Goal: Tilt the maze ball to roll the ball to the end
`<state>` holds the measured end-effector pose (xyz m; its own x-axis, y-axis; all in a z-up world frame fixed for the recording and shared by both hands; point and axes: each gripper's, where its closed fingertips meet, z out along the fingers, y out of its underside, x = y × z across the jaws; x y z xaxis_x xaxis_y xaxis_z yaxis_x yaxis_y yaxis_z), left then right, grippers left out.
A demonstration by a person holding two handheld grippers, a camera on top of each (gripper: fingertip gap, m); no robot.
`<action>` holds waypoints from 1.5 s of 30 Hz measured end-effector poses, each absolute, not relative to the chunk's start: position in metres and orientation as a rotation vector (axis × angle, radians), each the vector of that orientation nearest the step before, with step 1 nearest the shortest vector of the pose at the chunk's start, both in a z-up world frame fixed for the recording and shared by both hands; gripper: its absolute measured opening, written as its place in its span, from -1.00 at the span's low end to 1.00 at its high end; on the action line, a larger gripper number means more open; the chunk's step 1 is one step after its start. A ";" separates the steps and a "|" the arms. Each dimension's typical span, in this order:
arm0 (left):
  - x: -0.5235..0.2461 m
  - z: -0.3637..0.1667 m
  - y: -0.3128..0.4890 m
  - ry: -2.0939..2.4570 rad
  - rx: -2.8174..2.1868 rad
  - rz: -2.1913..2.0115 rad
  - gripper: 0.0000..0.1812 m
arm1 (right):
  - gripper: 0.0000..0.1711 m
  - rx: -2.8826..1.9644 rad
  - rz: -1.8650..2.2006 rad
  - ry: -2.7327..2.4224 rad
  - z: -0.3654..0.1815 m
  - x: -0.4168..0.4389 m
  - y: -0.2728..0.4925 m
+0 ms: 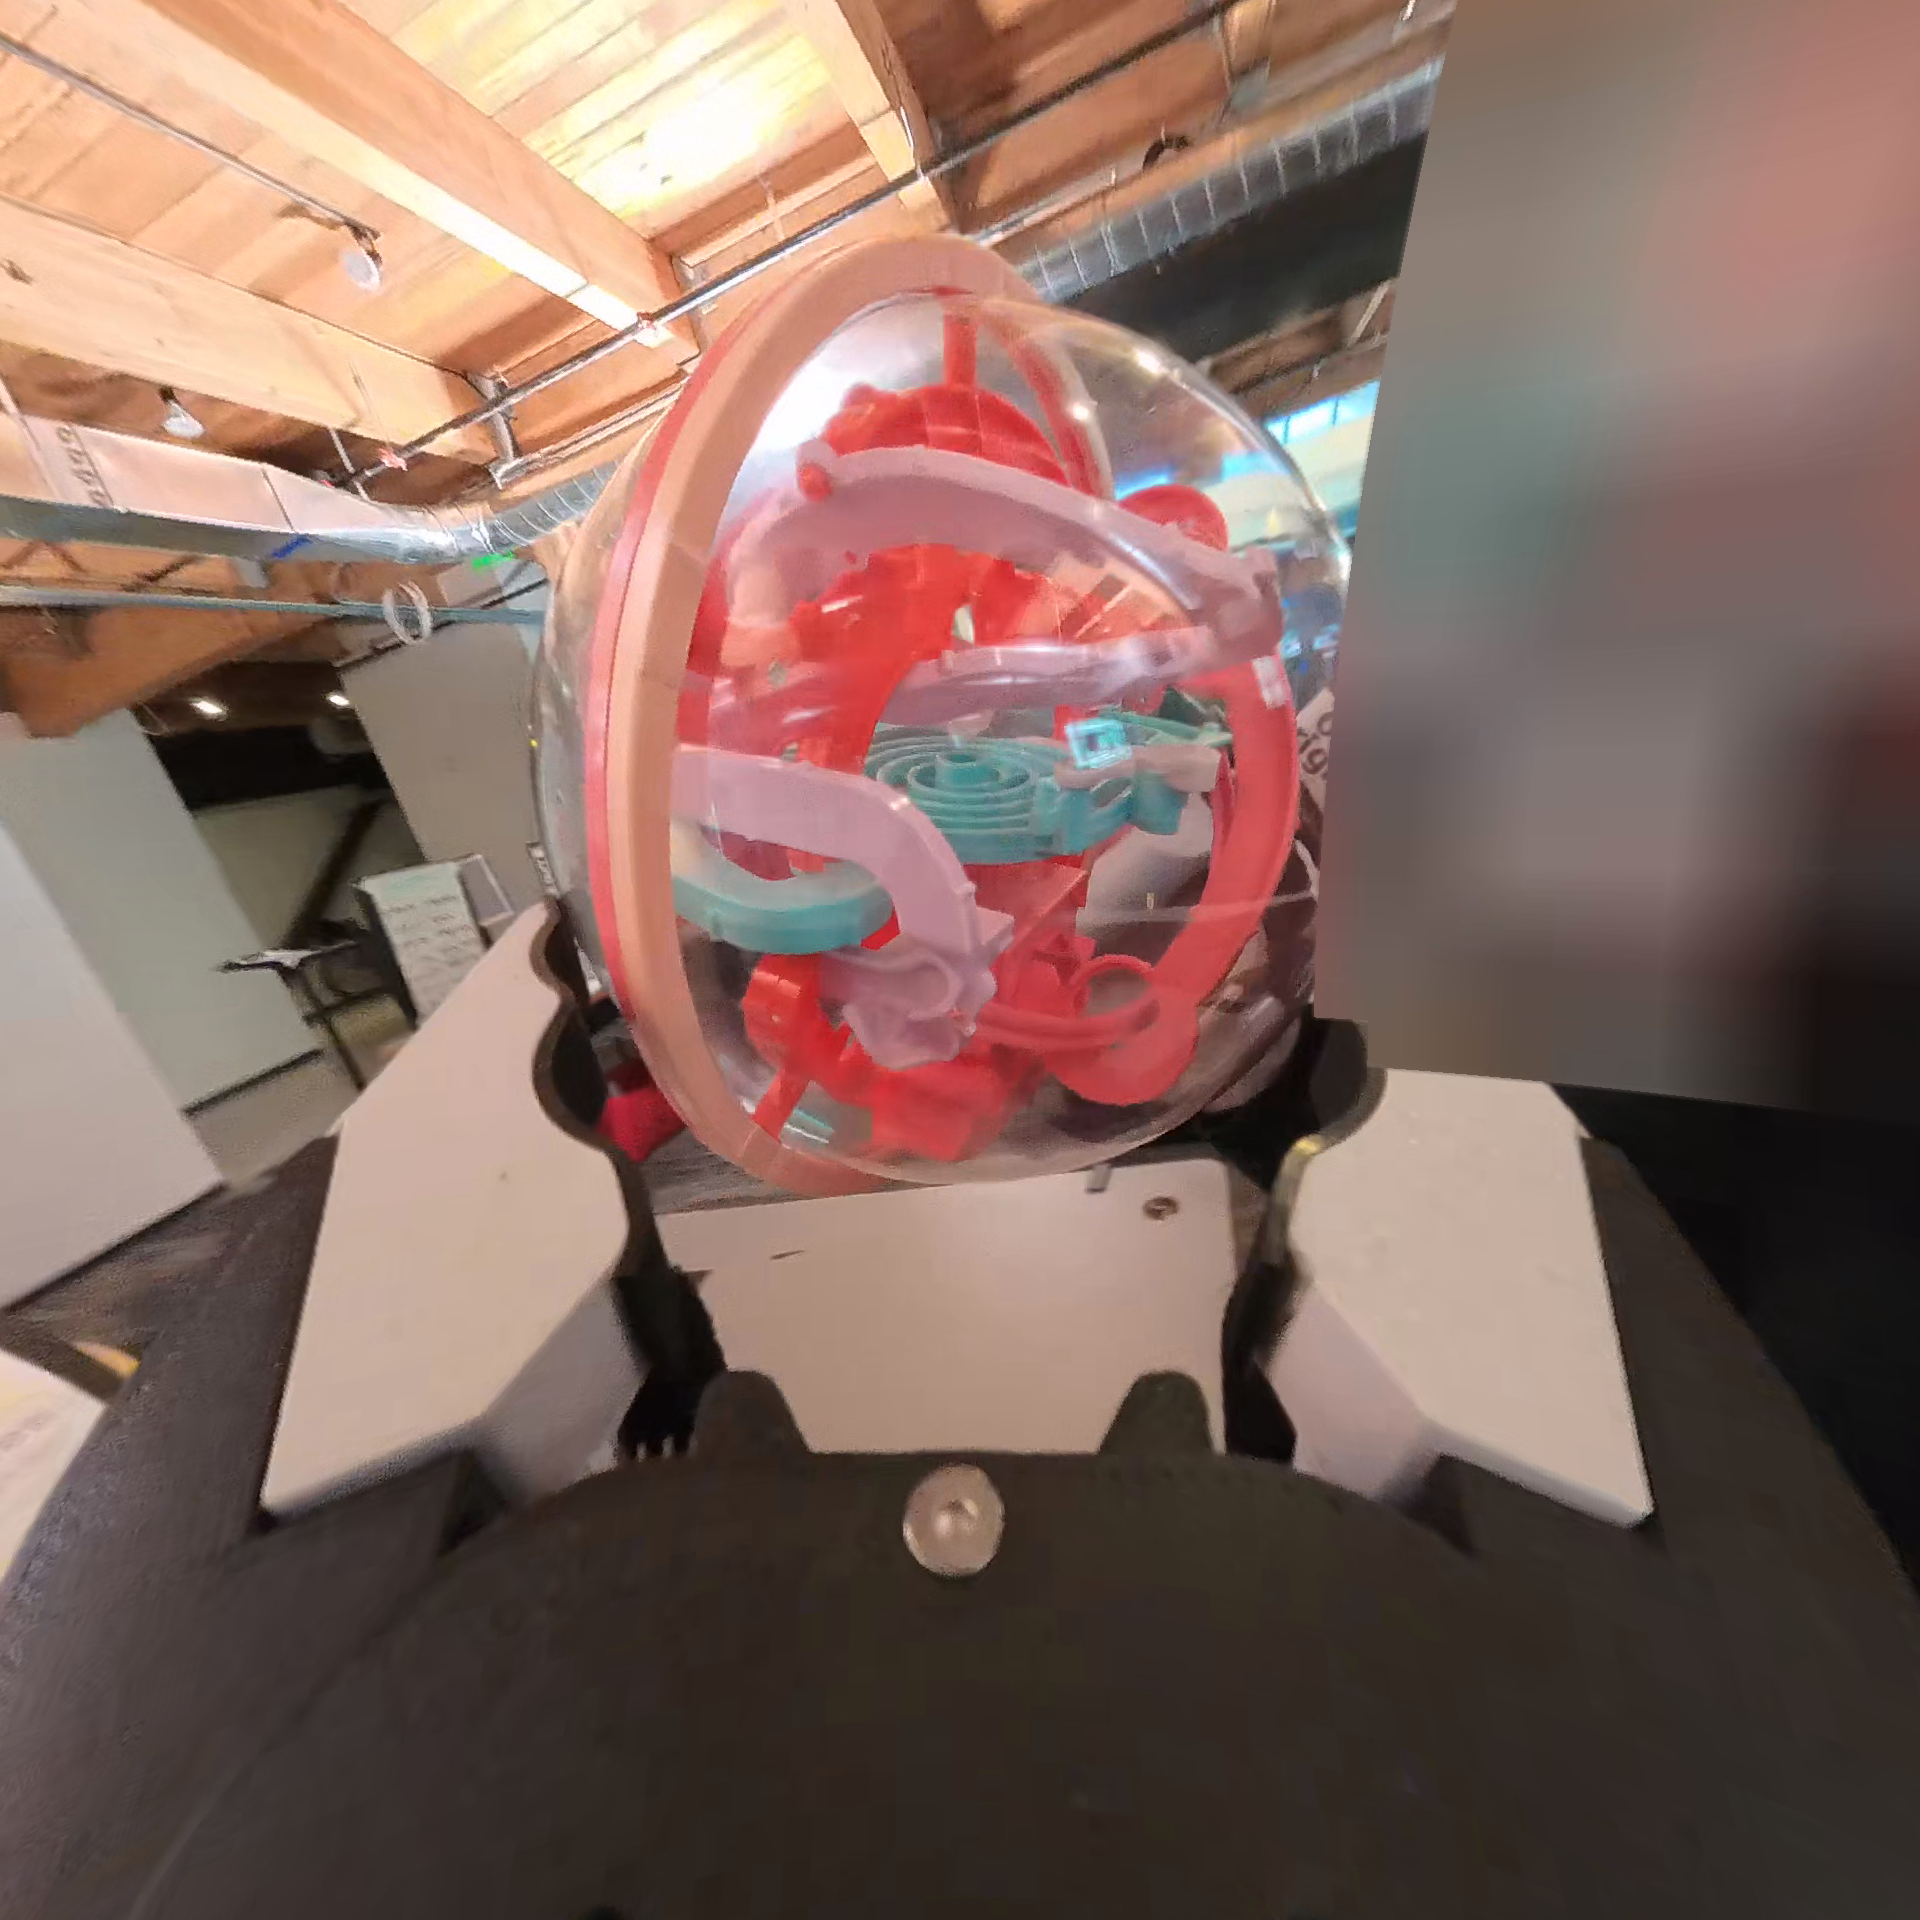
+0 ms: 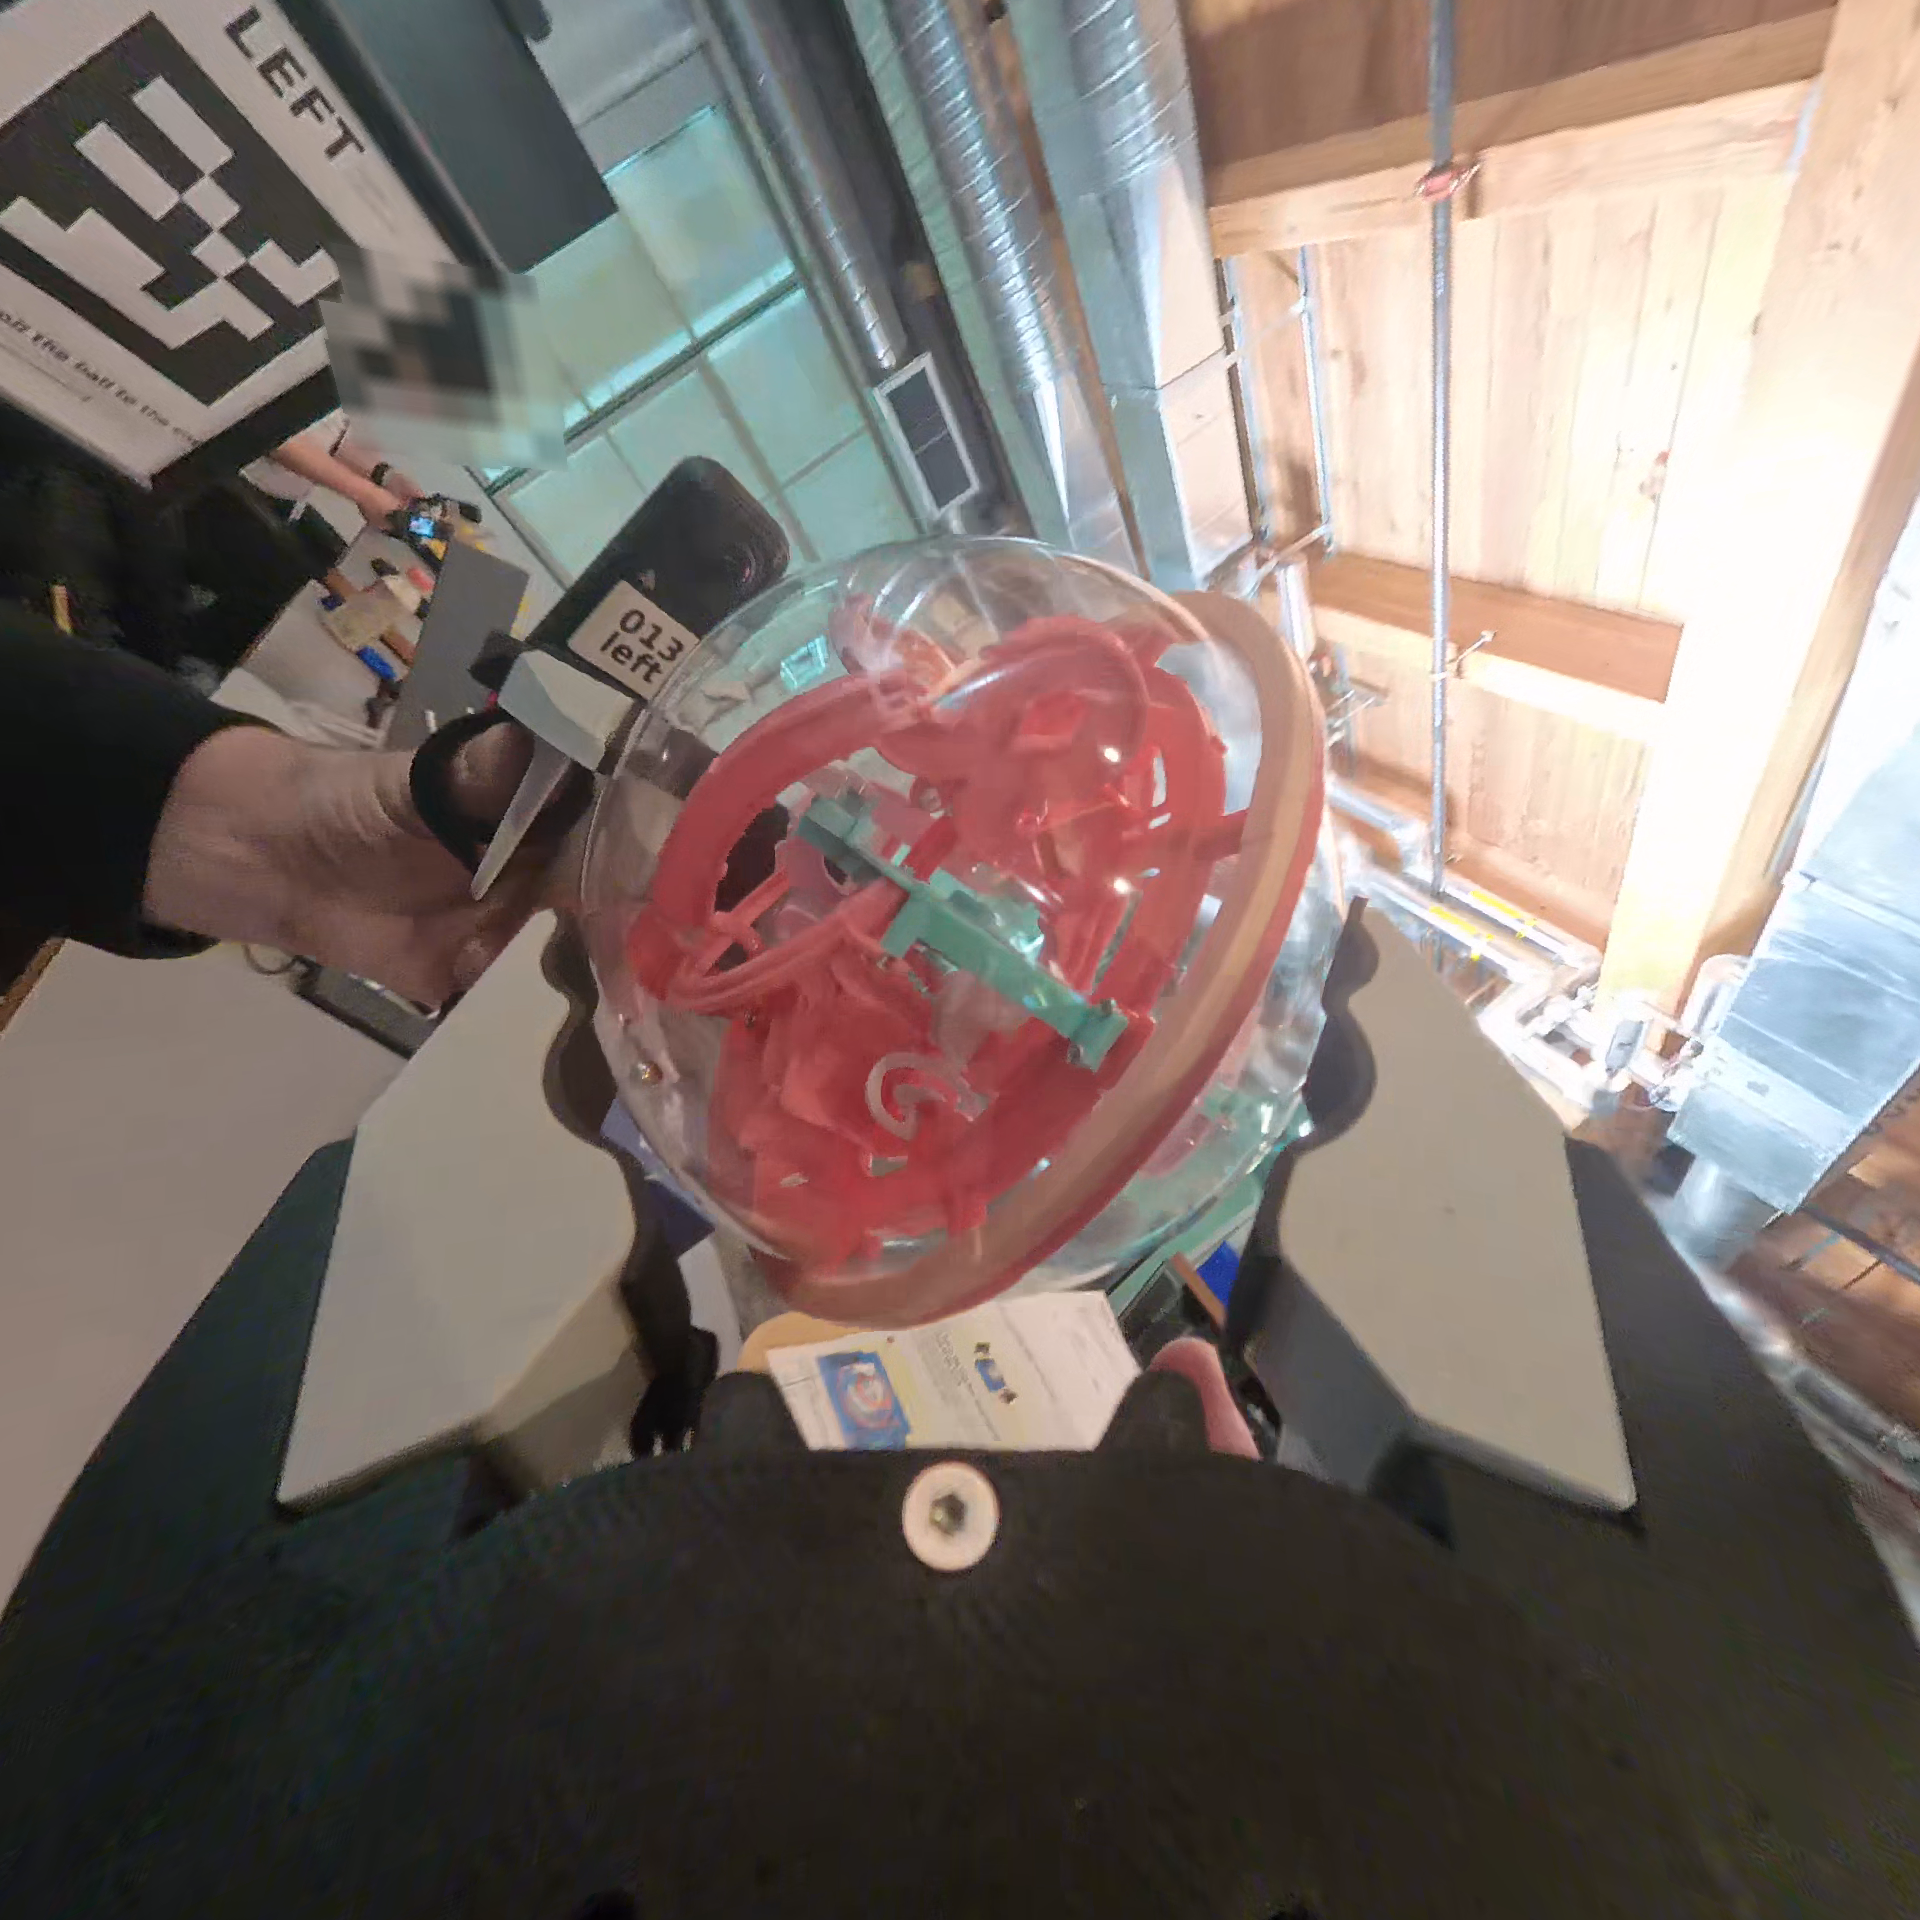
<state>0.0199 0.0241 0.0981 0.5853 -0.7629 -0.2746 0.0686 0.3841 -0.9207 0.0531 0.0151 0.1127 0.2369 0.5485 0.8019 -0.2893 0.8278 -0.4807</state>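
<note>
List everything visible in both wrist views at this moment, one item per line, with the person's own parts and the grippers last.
maze ball: one, clear shell with red, lilac and teal tracks and a pale band round its middle, held up in the air between both grippers.
small ball: cannot be picked out inside the maze.
paper sheet: one, white with printed pictures, below the maze ball in the right wrist view.
marker board: one, black and white, upper left of the right wrist view.
ceiling beams: several, wood, overhead.
ducts: several, silver, along the ceiling.
hand: one, dark sleeve, holding the left gripper.
left gripper: one, grey and black, jaws against the maze ball.
right gripper: one, grey and black, jaws against the maze ball.
</note>
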 end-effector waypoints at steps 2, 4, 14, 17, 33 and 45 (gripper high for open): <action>0.013 0.083 0.032 0.739 -1.095 -0.712 0.51 | 0.59 -0.327 0.630 -1.220 0.102 0.044 0.022; 0.005 0.059 0.044 0.678 -1.161 -0.809 0.51 | 0.61 -0.425 0.680 -1.243 0.084 0.032 0.033; -0.034 -0.111 0.083 0.301 -1.542 -1.214 0.51 | 0.60 -0.944 1.034 -1.269 -0.061 -0.025 0.091; -0.044 -0.153 0.089 0.200 -1.675 -1.273 0.51 | 0.56 -1.091 1.163 -1.230 -0.099 -0.037 0.107; -0.039 -0.265 0.095 0.178 -2.045 -1.362 0.51 | 0.46 -1.357 1.385 -1.162 -0.193 -0.044 0.139; -0.030 -0.310 0.083 0.432 -2.277 -1.206 0.48 | 0.39 -1.342 1.376 -1.316 -0.223 -0.036 0.137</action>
<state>-0.0300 0.0829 -0.3103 0.5521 -0.5011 0.6664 -0.0354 -0.8126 -0.5817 -0.0363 0.1368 -0.2228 -0.1271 0.9782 -0.1643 0.1205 -0.1492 -0.9814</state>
